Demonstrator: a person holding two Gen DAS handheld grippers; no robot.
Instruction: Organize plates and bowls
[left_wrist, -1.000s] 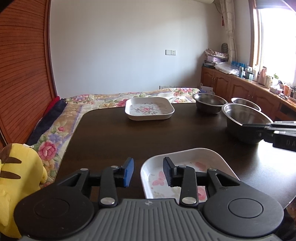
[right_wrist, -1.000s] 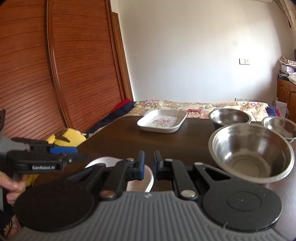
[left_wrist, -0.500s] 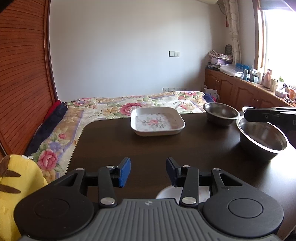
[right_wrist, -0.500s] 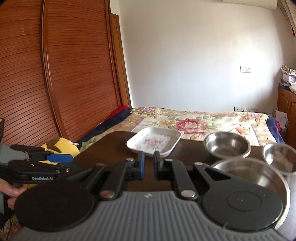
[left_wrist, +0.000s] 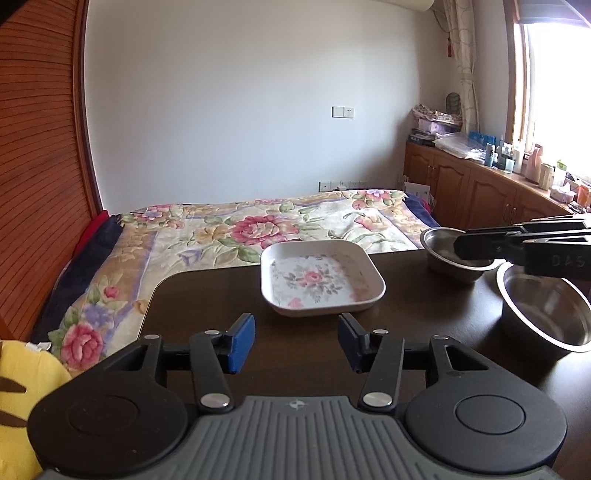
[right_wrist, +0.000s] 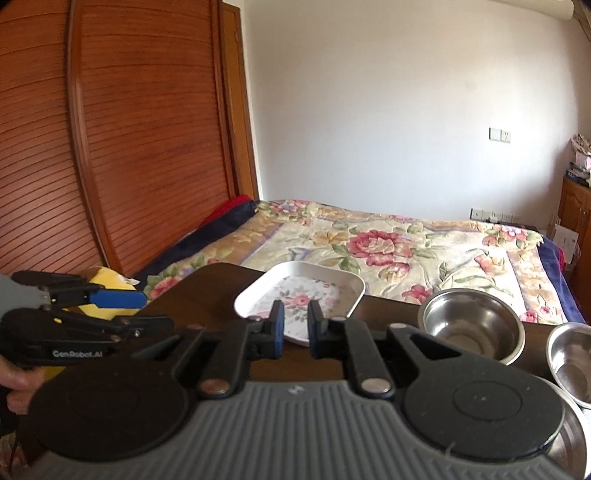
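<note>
The square plate (left_wrist: 322, 277) lies beyond the left gripper's (left_wrist: 296, 343) parted jaws.

A lived-in home bedroom.
Floral-quilted bed (left_wrist: 258, 229), slatted reddish wooden wardrobe doors (right_wrist: 129, 129), and low wooden cabinets (left_wrist: 480, 192) crowded with toiletries beneath a window.

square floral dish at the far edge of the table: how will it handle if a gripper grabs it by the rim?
The dish looks rigid, ceramic or melamine, so it should not flex. Its glossy white rim looks smooth and may slip between the pads. Its flat base sits on the table; pushed, it would likely slide rather than tip. It may chip if dropped.
</note>
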